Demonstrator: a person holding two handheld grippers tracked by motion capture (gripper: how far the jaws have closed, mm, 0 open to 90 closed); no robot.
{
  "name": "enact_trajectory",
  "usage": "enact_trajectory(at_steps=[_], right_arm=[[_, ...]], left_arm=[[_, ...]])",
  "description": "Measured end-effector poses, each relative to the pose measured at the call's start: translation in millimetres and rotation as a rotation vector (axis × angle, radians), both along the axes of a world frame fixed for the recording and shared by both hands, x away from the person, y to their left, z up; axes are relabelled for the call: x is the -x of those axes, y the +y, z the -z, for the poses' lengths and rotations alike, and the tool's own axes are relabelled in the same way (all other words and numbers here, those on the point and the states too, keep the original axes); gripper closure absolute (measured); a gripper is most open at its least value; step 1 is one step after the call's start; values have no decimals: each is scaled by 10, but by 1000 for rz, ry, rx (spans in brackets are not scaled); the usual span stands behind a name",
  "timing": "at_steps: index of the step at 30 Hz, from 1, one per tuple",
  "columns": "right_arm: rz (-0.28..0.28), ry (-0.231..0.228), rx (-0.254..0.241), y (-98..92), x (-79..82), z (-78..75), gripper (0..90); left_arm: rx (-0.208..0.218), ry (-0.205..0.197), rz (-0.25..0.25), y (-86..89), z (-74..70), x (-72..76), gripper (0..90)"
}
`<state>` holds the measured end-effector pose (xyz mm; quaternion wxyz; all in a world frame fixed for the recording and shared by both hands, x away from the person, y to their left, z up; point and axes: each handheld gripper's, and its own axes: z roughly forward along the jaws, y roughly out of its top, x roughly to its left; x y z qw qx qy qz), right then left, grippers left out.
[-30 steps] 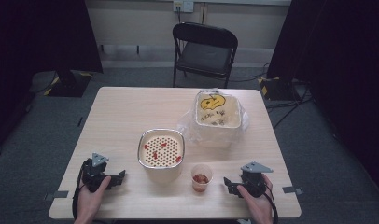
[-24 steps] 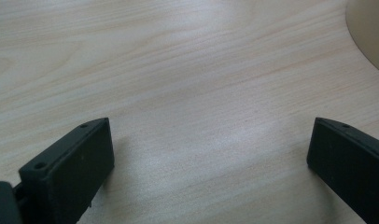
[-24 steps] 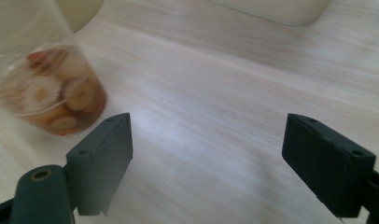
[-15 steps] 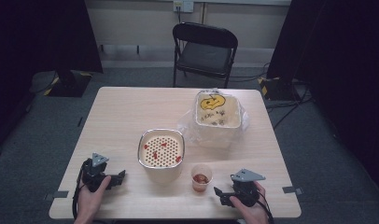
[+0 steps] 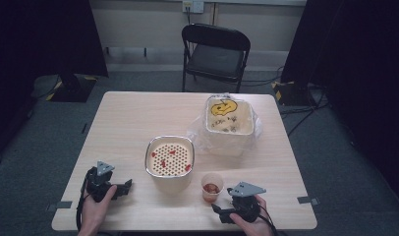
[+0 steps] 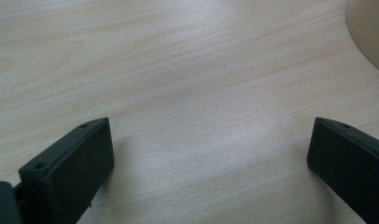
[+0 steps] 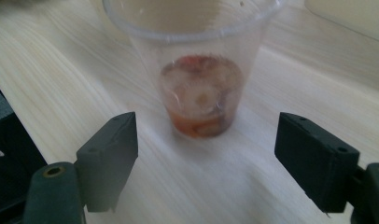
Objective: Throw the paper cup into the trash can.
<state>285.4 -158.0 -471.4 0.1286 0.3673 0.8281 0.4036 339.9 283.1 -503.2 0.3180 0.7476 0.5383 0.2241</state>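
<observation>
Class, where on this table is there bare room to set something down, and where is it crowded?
Bare: the light wooden table left of and behind the perforated metal strainer bowl, beside the plastic-lined beige bin. Crowded: the front, where the clear plastic cup stands between strainer and right gripper.

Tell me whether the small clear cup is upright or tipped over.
Upright. The clear cup stands on its base on the table, rim up, with reddish pieces settled at the bottom; the right gripper faces it, jaws open.
</observation>
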Motion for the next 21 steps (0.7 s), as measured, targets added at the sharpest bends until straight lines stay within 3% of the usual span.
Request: enact_trajectory(at_steps=[9,15,21], right_arm=[[-31,-23,-25,223,-196,1,248],[-37,-32,-35,259,-269,88,271],[-42,-47,-63,265,-287,82,309]], left_arm=[[0,0,0,0,0,0,0],[0,0,0,0,0,0,0],[0,0,0,0,0,0,0]])
